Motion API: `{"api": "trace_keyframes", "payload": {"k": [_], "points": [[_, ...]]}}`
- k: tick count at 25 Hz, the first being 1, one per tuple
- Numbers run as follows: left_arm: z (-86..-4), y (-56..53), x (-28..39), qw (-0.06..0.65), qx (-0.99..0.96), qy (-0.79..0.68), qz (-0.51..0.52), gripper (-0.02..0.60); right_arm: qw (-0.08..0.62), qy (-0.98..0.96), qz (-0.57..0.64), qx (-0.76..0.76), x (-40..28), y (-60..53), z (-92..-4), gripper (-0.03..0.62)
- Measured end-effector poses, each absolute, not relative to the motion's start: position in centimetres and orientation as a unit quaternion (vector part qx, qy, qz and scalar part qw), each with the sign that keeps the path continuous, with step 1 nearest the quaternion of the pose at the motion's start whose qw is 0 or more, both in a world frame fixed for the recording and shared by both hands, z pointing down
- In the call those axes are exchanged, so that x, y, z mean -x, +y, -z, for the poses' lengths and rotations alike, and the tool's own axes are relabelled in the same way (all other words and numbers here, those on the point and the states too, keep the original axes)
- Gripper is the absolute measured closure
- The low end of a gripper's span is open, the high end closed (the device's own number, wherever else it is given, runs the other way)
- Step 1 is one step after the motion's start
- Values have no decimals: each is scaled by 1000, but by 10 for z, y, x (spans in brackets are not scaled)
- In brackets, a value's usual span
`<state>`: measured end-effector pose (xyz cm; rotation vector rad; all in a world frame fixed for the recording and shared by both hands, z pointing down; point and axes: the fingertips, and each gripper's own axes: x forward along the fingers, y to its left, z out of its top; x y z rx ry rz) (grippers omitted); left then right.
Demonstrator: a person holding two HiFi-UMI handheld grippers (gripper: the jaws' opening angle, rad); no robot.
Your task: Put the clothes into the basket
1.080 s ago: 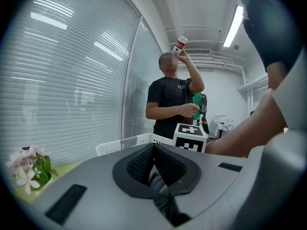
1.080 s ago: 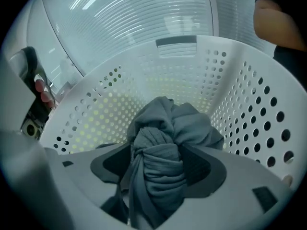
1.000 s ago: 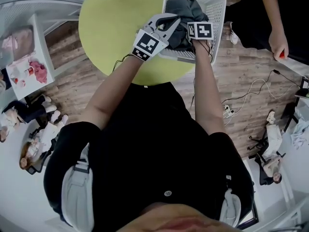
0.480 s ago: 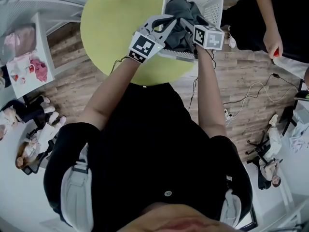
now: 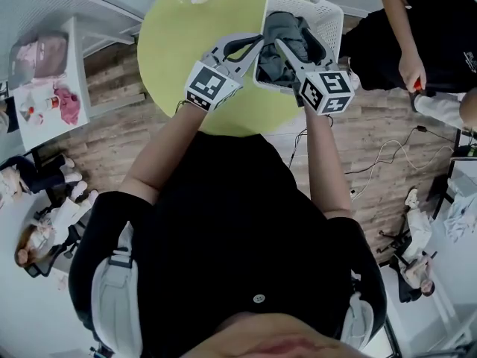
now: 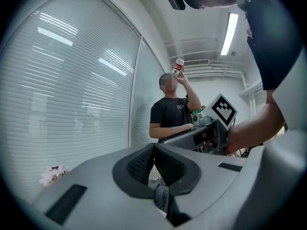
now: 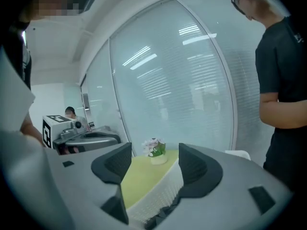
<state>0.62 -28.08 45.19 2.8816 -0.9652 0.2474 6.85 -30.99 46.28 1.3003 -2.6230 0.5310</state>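
While the clothes [image 5: 282, 27] lie heaped in the white basket [image 5: 332, 12] at the far right edge of the green desk [image 5: 175, 43], the left hand-held gripper [image 6: 153, 146] hangs over the basket's near rim, jaws pressed together. The right hand-held gripper [image 7: 153, 153], beside it, stands open and empty.

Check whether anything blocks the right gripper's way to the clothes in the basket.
Nothing visible does. The right gripper, jaws apart and empty, is above the basket, whose top is open, and the grey clothes lie uncovered inside.
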Motion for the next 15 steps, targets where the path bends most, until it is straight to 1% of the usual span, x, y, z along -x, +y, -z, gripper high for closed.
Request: {"api": "trace_keyframes", "payload": {"k": [2, 5, 12, 15], "points": [[-439, -270, 9, 43, -945, -315, -73, 572, 67, -888, -160, -426, -50, -295, -446, 282], [-429, -257, 25, 41, -948, -309, -65, 572, 46, -897, -133, -419, -33, -278, -427, 320], [-412, -222, 63, 37, -952, -300, -57, 572, 14, -908, -91, -409, 4, -235, -401, 443], [-406, -206, 71, 34, -955, -290, -51, 572, 14, -909, -74, -410, 14, -217, -398, 516]]}}
